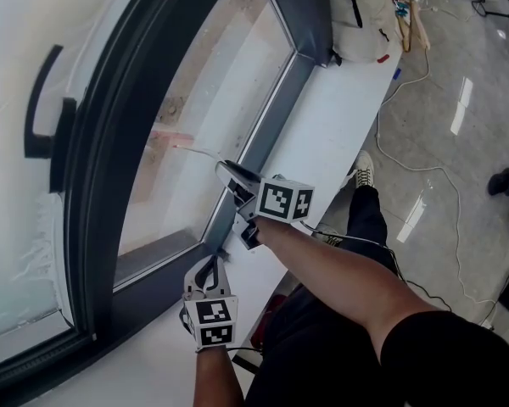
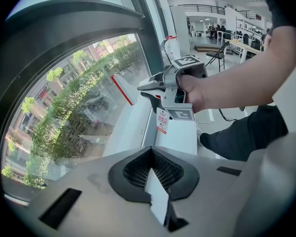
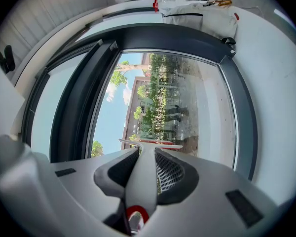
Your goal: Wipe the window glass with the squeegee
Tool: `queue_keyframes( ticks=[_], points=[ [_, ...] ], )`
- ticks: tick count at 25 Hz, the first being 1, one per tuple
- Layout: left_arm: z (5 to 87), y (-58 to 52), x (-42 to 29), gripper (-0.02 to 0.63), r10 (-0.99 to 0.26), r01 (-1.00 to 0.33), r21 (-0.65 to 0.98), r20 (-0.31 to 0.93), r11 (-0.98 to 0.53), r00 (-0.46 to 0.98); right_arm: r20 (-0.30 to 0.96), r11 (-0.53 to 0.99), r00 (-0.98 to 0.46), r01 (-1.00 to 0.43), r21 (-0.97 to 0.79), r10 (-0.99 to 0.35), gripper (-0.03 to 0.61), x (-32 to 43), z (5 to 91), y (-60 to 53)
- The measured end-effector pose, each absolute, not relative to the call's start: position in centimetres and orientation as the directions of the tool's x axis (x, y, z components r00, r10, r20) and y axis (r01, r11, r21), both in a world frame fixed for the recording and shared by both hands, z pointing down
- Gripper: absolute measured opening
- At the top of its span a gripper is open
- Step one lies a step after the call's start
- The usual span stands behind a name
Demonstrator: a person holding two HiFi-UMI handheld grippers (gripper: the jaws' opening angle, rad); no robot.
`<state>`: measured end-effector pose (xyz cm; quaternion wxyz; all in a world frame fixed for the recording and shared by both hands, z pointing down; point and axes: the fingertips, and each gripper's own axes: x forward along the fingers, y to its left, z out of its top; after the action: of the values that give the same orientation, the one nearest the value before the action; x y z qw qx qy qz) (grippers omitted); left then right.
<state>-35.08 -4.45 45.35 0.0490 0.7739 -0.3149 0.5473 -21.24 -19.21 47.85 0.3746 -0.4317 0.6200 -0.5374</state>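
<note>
I see the window glass as smooth and clear, hazy in patches, and its frame as dark and matt. The sill is white, smooth and faintly glossy. The squeegee has a pale, smooth plastic handle, pinched by the right gripper between black ribbed pads in matt grey shells. A paper tag hangs from it. At the sill's far end I see a cloth bag. The floor is glossy.
</note>
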Motion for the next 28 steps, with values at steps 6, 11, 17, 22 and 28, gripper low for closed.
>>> queue_keyframes(
  ticks=[6, 11, 17, 22, 28],
  points=[
    [45.4, -4.7, -34.0, 0.002, -0.427, -0.534, -0.269, 0.883, -0.801, 0.196, -0.008, 0.055, -0.356, -0.12, -0.991, -0.934, 0.091, -20.7, 48.0, -19.2],
    [45.4, -5.2, -32.2, 0.002, -0.418, -0.518, -0.265, 0.885, -0.813, 0.204, -0.015, 0.062, -0.361, -0.118, -0.991, -0.933, 0.091, -19.3, 47.8, -19.1],
    [46.1, -6.0, -29.0, 0.001, -0.395, -0.498, -0.239, 0.889, -0.833, 0.233, -0.013, 0.052, -0.294, -0.127, -0.99, -0.956, 0.091, -13.6, 48.4, -19.2],
    [46.2, -7.2, -25.4, 0.002, -0.376, -0.465, -0.229, 0.892, -0.855, 0.253, 0.014, 0.009, -0.168, -0.137, -0.991, -0.986, 0.091, -5.1, 49.9, -20.4],
    [46.8, -8.8, -21.1, 0.002, -0.349, -0.427, -0.218, 0.901, -0.877, 0.257, 0.018, -0.015, -0.018, -0.142, -0.99, -1.0, 0.091, 5.4, 51.6, -23.2]
  ],
)
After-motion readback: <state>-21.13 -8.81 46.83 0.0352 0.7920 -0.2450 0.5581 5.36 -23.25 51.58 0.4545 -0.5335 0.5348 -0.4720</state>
